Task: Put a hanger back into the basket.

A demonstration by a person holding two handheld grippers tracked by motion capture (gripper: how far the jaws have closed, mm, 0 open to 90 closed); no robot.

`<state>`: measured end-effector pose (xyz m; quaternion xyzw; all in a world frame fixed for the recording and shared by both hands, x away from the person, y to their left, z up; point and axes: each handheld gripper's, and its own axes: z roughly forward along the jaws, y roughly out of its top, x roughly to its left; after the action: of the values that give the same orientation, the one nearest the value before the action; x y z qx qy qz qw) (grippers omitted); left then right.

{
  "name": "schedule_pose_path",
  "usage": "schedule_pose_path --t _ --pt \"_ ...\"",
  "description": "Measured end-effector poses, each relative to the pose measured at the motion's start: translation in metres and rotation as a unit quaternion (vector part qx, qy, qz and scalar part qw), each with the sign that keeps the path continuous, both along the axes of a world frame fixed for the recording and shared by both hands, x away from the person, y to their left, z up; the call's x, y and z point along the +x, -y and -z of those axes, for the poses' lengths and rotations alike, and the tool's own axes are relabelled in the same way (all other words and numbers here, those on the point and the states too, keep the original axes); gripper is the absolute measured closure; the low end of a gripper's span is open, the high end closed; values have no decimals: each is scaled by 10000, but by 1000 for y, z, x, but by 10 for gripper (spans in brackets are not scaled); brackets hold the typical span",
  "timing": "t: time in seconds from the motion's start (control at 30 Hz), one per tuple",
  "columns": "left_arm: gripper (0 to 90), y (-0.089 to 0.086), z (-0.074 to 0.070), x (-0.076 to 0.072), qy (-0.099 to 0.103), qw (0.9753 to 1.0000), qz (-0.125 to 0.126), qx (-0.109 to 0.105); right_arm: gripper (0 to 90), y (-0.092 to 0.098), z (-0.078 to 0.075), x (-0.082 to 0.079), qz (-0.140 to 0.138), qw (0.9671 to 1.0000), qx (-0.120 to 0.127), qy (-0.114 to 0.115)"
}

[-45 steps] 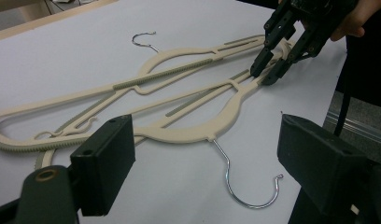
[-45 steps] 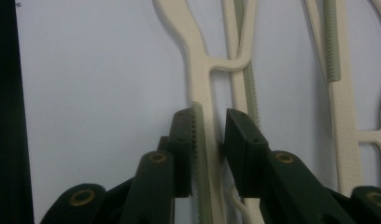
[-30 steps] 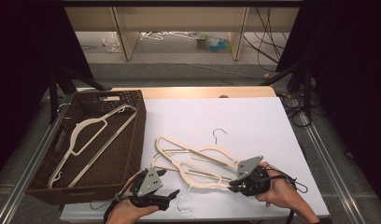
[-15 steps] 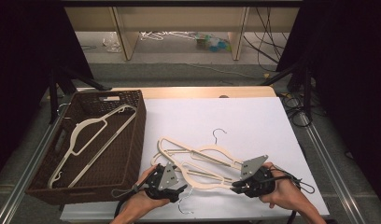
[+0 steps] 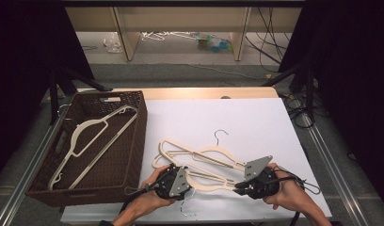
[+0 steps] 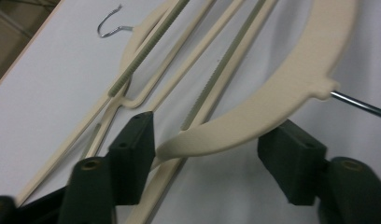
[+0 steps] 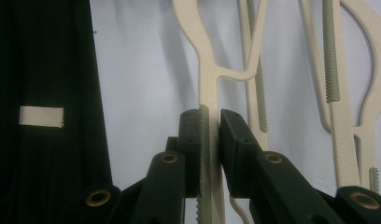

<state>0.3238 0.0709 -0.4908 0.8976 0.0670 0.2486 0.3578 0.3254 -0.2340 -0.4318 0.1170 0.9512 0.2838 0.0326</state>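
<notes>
High view: two cream hangers (image 5: 204, 162) lie overlapped on the white table (image 5: 256, 122), just right of a brown wicker basket (image 5: 133, 141) holding a third hanger (image 5: 93, 141). The left gripper (image 5: 173, 181) and right gripper (image 5: 253, 181) sit at either end of the nearer hanger.

Left gripper view: jaws wide, straddling its curved end (image 6: 254, 116) — not gripping.

Right gripper view: jaws pinched on the hanger's arm (image 7: 208, 107). No readable writing — only a blank white strip (image 7: 41, 116) on black cloth.

No readable text, labels, brands or numbers are showing anywhere. Closest thing: a blank white strip (image 7: 41, 116) on the dark surface at the left of the right gripper view, nothing printed on it.
</notes>
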Motion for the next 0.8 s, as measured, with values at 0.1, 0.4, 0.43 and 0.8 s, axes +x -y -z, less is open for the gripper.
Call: schedule_pose_path --t 0.1,0.4,0.43,0.8 --pt "486 2 -2 0 261 9986 417 183 793 2 3 2 3 10000 -40 -68" --pt "666 10 -15 0 881 9882 1126 540 790 11 4 7 28 9999 33 -140" --pt "683 10 -18 0 953 9866 1188 583 791 11 5 8 53 9998 30 -168" --pt "817 20 -47 0 1426 9731 1576 892 768 23 1 11 299 9993 182 -136"
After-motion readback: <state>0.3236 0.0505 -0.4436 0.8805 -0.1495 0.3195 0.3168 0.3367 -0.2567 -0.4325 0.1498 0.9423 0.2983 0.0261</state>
